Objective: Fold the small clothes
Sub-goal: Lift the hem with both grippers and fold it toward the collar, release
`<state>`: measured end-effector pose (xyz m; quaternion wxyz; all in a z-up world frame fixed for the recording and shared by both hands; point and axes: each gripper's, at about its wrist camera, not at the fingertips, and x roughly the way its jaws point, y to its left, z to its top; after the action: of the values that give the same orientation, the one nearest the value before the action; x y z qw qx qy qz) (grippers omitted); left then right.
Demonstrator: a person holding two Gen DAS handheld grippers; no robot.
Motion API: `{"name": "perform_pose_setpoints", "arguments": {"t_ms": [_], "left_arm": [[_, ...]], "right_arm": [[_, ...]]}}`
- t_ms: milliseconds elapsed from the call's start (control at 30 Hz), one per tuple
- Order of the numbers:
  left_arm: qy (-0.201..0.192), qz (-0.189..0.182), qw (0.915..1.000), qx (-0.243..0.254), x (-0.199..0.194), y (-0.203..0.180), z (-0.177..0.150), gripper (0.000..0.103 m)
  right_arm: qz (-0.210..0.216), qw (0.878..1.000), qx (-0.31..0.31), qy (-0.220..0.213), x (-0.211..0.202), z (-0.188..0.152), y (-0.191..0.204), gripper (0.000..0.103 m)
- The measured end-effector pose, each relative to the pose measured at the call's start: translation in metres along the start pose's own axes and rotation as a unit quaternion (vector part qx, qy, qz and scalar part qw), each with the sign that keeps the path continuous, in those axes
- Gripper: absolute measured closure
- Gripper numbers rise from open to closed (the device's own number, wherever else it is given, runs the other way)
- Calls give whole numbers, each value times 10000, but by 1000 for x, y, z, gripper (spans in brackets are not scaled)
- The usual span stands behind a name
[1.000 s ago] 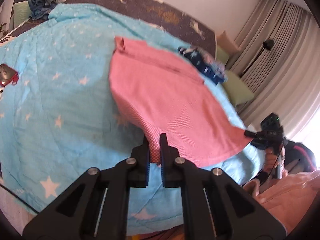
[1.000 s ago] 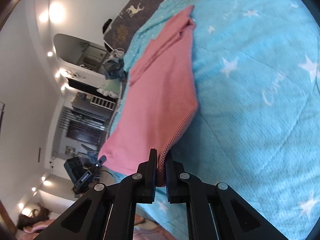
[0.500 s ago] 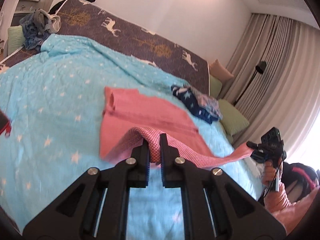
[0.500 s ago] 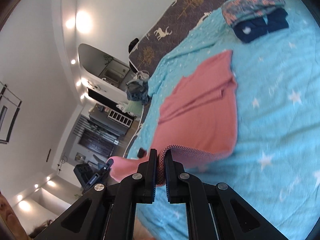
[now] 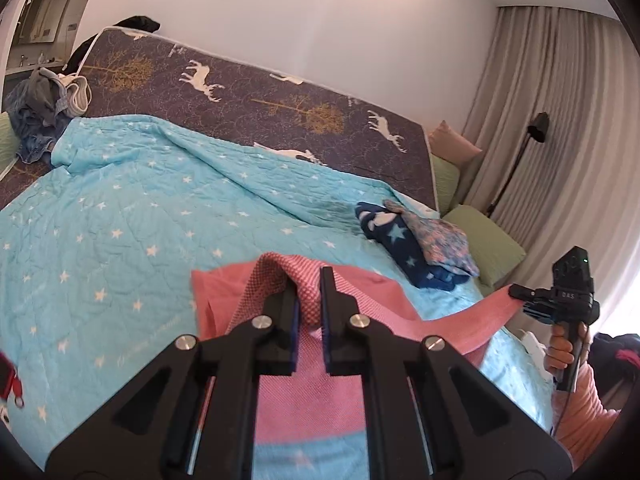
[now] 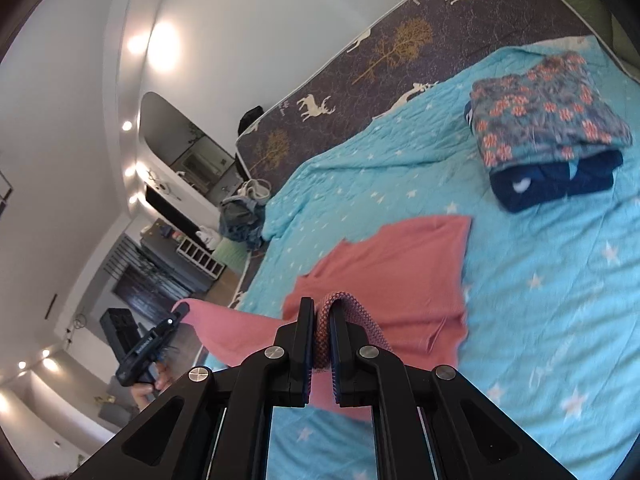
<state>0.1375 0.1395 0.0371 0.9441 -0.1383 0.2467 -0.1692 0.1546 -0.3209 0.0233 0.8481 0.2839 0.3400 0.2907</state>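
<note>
Left gripper (image 5: 307, 292) is clamped on a corner of the pink garment (image 5: 312, 396), low centre of the left wrist view. Right gripper (image 6: 322, 336) likewise pinches the opposite corner, bottom centre of its frame. The garment's far part lies flat on the blue star quilt (image 6: 560, 300). Judged step: folding the near edge over. Next move calls for carrying both corners forward evenly and laying them aligned on the far edge.
</note>
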Motion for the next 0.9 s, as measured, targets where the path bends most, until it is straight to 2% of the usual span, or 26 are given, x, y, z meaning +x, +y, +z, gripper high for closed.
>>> {"name": "perform_pose_setpoints", "arguments": {"t_ms": [367, 500, 633, 667, 733, 800, 833, 900], "left_arm": [[511, 394, 9970, -417, 116, 52, 18, 93], [690, 488, 9937, -736, 153, 76, 18, 93], [892, 738, 9889, -929, 186, 96, 14, 92], [947, 841, 9869, -1001, 193, 102, 13, 90], [1124, 866, 9814, -1295, 206, 118, 10, 80], [1109, 802, 9780, -1577, 210, 130, 10, 63], [1055, 758, 9769, -1697, 208, 134, 10, 61], [913, 605, 9773, -1814, 198, 138, 10, 60]], "right_arm": [[-670, 9975, -214, -2, 79, 57, -29, 97], [-908, 9958, -146, 44, 116, 75, -48, 97], [-1123, 9932, 47, 292, 158, 86, -75, 96], [-1209, 9921, 52, 342, 168, 88, -80, 96], [-1421, 9889, 53, 438, 187, 92, -91, 95], [-1668, 9846, 167, 501, 198, 93, -101, 93], [-1862, 9804, 333, 547, 202, 93, -109, 91], [-2226, 9704, 758, 549, 202, 90, -125, 76]]}}
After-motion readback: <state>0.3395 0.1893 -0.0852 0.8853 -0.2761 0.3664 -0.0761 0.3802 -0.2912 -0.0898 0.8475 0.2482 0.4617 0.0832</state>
